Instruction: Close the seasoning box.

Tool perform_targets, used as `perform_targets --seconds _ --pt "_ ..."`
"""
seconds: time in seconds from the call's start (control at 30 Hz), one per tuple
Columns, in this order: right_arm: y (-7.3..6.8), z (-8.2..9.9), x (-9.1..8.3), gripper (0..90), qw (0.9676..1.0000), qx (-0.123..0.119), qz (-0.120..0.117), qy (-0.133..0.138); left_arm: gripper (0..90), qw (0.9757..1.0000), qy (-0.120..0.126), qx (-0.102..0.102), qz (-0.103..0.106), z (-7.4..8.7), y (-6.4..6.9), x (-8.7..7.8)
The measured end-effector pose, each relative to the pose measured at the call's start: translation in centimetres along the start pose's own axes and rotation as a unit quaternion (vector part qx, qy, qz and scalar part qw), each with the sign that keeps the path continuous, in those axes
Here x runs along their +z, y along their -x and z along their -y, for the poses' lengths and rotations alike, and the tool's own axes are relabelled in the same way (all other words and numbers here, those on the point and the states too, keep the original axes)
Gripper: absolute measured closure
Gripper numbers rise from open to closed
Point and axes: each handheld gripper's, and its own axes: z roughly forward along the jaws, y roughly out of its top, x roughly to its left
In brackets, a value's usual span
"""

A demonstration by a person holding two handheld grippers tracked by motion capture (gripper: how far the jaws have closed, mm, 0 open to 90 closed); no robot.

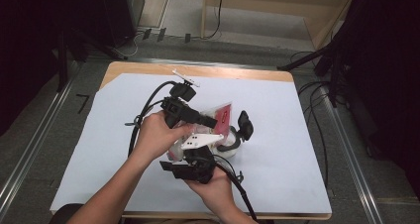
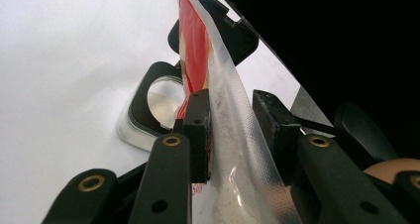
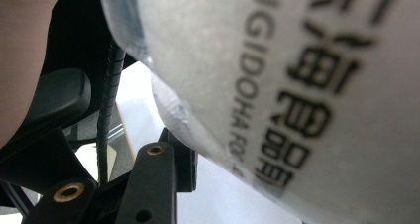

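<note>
Left gripper (image 2: 230, 135) first: its two black jaws stand either side of the edge of a clear plastic pouch (image 2: 237, 149), the left pad flat against the film, the right pad just beside it with a sliver of gap, so whether it truly pinches I cannot tell. The pouch rises upright between those jaws, its upper part printed red, its lower part see-through and speckled with white powder. From the high view the pouch (image 1: 220, 117) sits in the middle of the table, held up off the white sheet (image 1: 277, 149) between the two hands. The right gripper (image 1: 190, 167) comes in from below, and in its own view the pouch (image 3: 297, 85) presses right up to the lens, black lettering across it; one jaw shows beneath it, so that grip cannot be told either. Just beyond the pouch stands a clear container (image 2: 148, 115) with a black collar, its black lid (image 2: 233, 30) flipped open, on the white sheet.
</note>
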Motion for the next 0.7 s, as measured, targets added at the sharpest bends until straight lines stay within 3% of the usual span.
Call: perform_targets --seconds 0.7 --pt "-0.05 0.07 0.08 63.5 1.0 -0.005 0.005 -0.002 79.4 0.9997 0.003 0.014 -0.017 0.11 0.19 0.01"
